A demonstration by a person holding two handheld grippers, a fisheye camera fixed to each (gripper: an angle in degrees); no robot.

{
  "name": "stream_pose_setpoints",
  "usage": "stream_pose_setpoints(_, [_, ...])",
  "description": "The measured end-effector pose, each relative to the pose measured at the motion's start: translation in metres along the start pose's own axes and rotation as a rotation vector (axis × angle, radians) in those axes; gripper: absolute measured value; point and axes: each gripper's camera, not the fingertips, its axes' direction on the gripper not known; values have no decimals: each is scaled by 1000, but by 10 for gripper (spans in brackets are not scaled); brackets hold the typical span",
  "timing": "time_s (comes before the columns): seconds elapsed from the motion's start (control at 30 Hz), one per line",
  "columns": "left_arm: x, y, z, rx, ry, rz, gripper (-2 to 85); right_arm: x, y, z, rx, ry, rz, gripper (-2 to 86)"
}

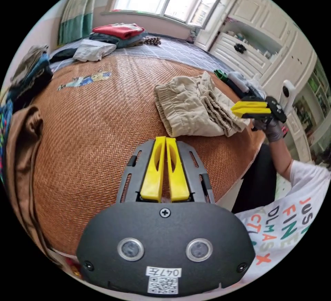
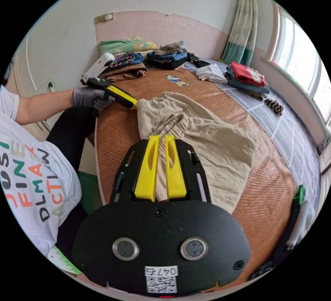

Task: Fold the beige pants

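tongs first: my left gripper (image 1: 166,139) is closed on nothing, near the waistband of the one pair of beige pants (image 1: 193,109). my right gripper (image 2: 159,138) looks closed too, perhaps nipping cloth; i cannot tell. the pants lie bunched on the woven mat (image 1: 93,118). i judge the fold half done; next i must pinch the waistband. farther off, two piles: folded clothes (image 1: 117,33).

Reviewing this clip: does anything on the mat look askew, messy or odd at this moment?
Mainly the beige pants: they lie rumpled on the woven mat, waistband bunched and edges not lined up. Both the left gripper and the right gripper sit at their edge with jaws shut. Nothing looks spilled or damaged.
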Motion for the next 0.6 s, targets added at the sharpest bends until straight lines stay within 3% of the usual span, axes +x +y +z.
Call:
stream_pose_setpoints(0.1, [-14,-1,-20,27,19,-82,-10,13,46,35,61,-121,126,3])
stream_pose_setpoints(0.4, [12,-49,-59,-112,-236,-28,-10,88,121,96,119,-533,397,-9])
stream_pose_setpoints(0.6, [7,-64,-79,-142,-329,-66,-10,84,147,96,219,-590,436,33])
